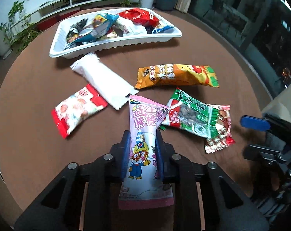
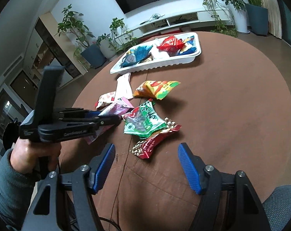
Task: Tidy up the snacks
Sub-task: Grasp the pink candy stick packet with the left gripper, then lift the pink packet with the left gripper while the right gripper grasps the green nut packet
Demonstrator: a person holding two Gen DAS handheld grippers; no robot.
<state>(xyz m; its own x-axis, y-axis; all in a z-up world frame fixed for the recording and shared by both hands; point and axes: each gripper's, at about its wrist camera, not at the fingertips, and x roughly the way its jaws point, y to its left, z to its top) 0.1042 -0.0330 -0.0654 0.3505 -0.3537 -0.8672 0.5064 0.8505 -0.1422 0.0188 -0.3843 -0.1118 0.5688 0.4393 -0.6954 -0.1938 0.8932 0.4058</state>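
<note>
Brown round table (image 1: 213, 44) carries a white tray (image 1: 110, 45) of snacks at its far edge, with orange (image 1: 176, 75), white (image 1: 105, 81), red-white (image 1: 78, 109) and green (image 1: 197, 119) packets loose mid-table. Left gripper (image 1: 142, 152) is clamped on the pink snack packet (image 1: 143, 148), lengthwise between its pads; right gripper (image 2: 147, 165) hangs wide open, empty, near the green packet.

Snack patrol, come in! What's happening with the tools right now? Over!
Left tool shut on pink packet. Right tool open, empty. Tray half full. Path to tray crosses white packet; four others still out.
</note>
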